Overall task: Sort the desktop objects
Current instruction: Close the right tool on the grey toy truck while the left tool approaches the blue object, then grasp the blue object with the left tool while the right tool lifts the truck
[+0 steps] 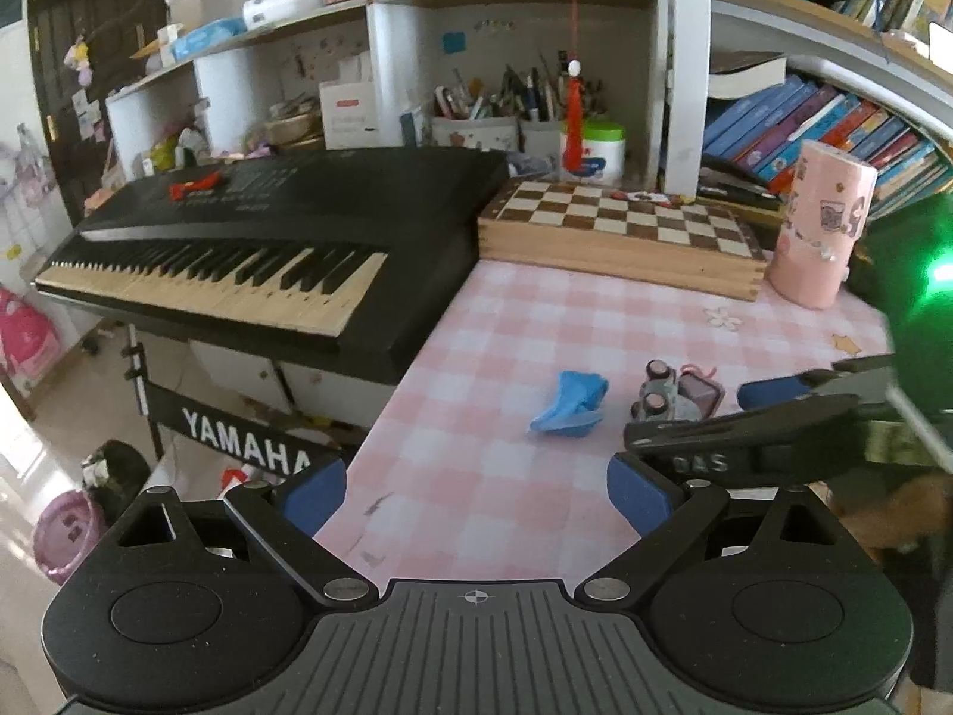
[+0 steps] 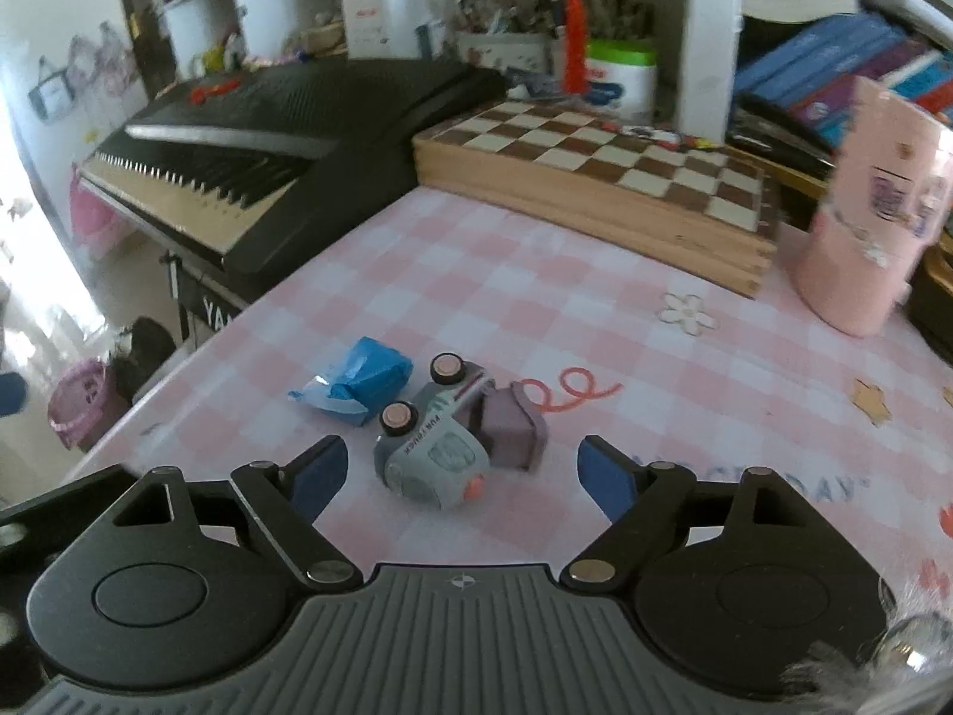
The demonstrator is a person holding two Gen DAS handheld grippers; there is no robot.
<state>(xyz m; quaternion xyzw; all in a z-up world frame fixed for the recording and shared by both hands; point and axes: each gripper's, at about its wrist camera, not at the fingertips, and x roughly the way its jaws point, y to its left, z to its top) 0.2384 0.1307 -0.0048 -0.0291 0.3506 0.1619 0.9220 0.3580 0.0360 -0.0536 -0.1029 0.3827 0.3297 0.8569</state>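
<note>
A grey toy truck (image 2: 441,447) lies on its side on the pink checked tablecloth (image 2: 536,298), wheels up. A crumpled blue wrapper (image 2: 357,384) lies just left of it. My right gripper (image 2: 461,473) is open, its blue pads either side of the truck's near end, not touching it. In the left wrist view the truck (image 1: 673,396) and the wrapper (image 1: 572,405) lie ahead. My left gripper (image 1: 476,491) is open and empty, low over the desk's left edge. The right gripper (image 1: 774,423) shows there from the right, by the truck.
A wooden chessboard box (image 2: 595,179) lies at the back of the desk, a pink cylinder container (image 2: 863,214) to its right. A black Yamaha keyboard (image 1: 250,250) stands left of the desk. Shelves with books (image 1: 834,125) and pen holders (image 1: 506,113) stand behind.
</note>
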